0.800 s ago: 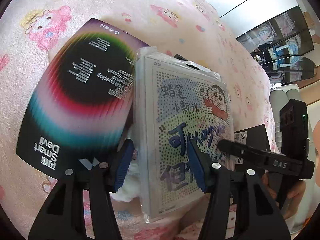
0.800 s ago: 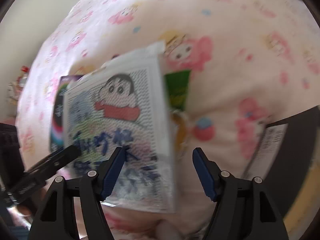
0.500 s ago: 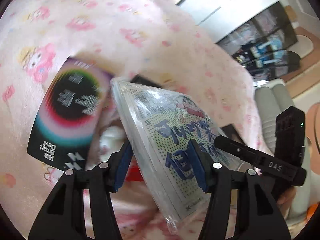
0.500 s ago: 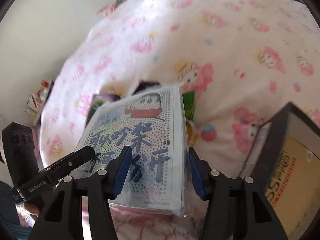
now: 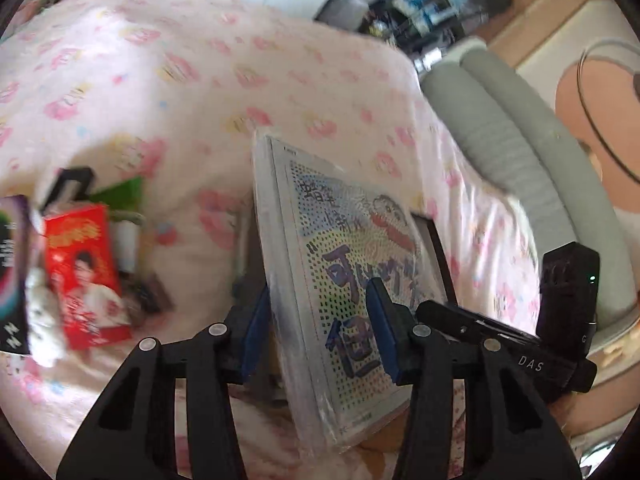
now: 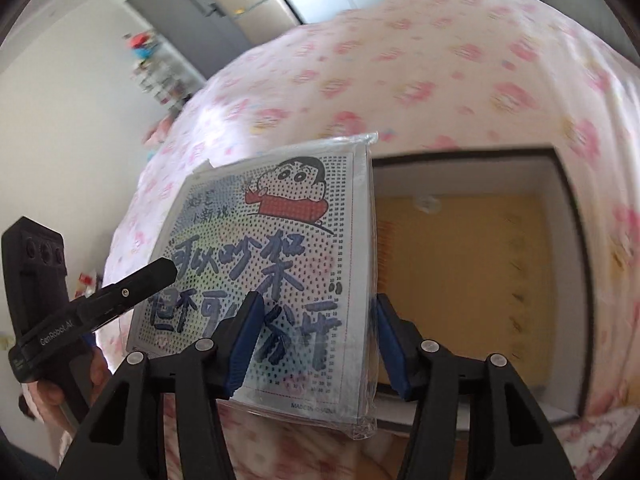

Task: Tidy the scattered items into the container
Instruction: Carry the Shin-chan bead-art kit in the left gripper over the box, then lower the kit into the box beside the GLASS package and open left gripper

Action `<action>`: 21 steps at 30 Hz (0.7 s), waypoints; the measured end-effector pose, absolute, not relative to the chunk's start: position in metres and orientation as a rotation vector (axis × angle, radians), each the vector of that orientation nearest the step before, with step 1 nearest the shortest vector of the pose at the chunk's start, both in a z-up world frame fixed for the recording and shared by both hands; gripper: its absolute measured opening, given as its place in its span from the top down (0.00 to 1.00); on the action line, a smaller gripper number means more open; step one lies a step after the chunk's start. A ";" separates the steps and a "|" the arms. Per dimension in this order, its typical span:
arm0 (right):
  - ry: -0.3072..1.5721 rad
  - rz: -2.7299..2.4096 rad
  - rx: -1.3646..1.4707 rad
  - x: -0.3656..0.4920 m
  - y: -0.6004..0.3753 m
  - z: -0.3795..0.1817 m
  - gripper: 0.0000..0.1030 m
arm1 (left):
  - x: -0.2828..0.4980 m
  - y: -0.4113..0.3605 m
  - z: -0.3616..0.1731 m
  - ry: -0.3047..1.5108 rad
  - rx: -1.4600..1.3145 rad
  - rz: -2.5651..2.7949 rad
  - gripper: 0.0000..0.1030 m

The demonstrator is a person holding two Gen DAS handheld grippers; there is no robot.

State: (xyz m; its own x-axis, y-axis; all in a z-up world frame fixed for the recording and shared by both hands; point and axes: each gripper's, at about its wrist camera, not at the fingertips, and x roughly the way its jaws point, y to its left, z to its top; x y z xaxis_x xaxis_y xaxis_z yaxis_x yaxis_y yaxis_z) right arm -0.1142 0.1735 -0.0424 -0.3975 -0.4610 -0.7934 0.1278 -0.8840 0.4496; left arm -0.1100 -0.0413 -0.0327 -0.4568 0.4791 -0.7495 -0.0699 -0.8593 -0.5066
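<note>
A flat cartoon-printed pack (image 5: 344, 280) in clear plastic hangs tilted above the pink bed. My left gripper (image 5: 320, 324) is shut on its lower part, one pad at the spine and one on the printed face. My right gripper (image 6: 314, 340) is shut on the same pack (image 6: 272, 264), with its right pad at the pack's right edge. The container, a black-rimmed box (image 6: 572, 264) with a yellow inside, lies open just right of the pack. In the left wrist view only a strip of its rim (image 5: 434, 248) shows behind the pack.
On the pink blanket (image 5: 200, 80) at the left lie a red packet (image 5: 84, 272), a dark purple card (image 5: 10, 264), a green item (image 5: 124, 192) and a white fluffy toy (image 5: 40, 300). A grey padded headboard (image 5: 520, 152) runs along the right. A hand (image 6: 52, 388) holds the left gripper.
The right gripper's jaws closed onto the pack. Both grippers lifted it off the purple card and carried it right, up to the open box; the red packet beneath is now uncovered.
</note>
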 end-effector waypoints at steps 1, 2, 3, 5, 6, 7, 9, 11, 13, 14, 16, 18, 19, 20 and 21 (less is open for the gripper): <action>-0.467 -2.343 1.469 -0.108 0.192 -0.046 0.50 | -0.115 -0.026 -0.037 -0.565 -1.436 2.334 0.54; -0.485 -2.364 1.461 -0.103 0.212 -0.050 0.50 | -0.116 -0.012 -0.042 -0.544 -1.457 2.320 0.54; -0.506 -2.373 1.455 -0.101 0.226 -0.055 0.50 | -0.119 -0.001 -0.046 -0.526 -1.476 2.305 0.52; -0.536 -2.373 1.481 -0.096 0.250 -0.065 0.50 | -0.125 0.014 -0.060 -0.505 -1.515 2.266 0.52; -0.554 -2.374 1.495 -0.096 0.260 -0.070 0.50 | -0.130 0.021 -0.066 -0.496 -1.538 2.250 0.51; -0.556 -2.384 1.507 -0.097 0.267 -0.074 0.50 | -0.134 0.028 -0.074 -0.482 -1.555 2.238 0.51; -0.535 -2.415 1.531 -0.094 0.272 -0.081 0.50 | -0.144 0.037 -0.091 -0.474 -1.582 2.230 0.50; -0.504 -2.431 1.559 -0.091 0.272 -0.085 0.50 | -0.147 0.041 -0.103 -0.477 -1.594 2.227 0.49; -0.481 -2.438 1.590 -0.091 0.271 -0.093 0.50 | -0.147 0.044 -0.118 -0.498 -1.611 2.212 0.49; -0.474 -2.437 1.607 -0.093 0.269 -0.096 0.50 | -0.146 0.044 -0.125 -0.515 -1.635 2.195 0.49; -0.465 -2.440 1.630 -0.096 0.267 -0.104 0.50 | -0.145 0.045 -0.133 -0.520 -1.671 2.164 0.49; -0.405 -2.475 1.639 -0.097 0.263 -0.104 0.50 | -0.145 0.048 -0.137 -0.511 -1.703 2.147 0.47; -0.388 -2.486 1.652 -0.099 0.261 -0.105 0.50 | -0.144 0.049 -0.139 -0.511 -1.718 2.134 0.47; -0.363 -2.502 1.666 -0.100 0.258 -0.106 0.50 | -0.143 0.049 -0.141 -0.513 -1.733 2.124 0.47; -0.334 -2.515 1.677 -0.100 0.256 -0.107 0.50 | -0.143 0.050 -0.143 -0.515 -1.746 2.116 0.47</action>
State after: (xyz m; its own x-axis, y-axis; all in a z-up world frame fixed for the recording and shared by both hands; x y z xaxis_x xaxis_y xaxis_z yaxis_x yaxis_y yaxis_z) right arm -0.1004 0.2556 -0.1071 -0.3881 -0.2035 -0.8989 -0.0381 -0.9709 0.2362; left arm -0.1426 0.0501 -0.1430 -0.1805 0.4839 -0.8563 -0.0364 -0.8733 -0.4859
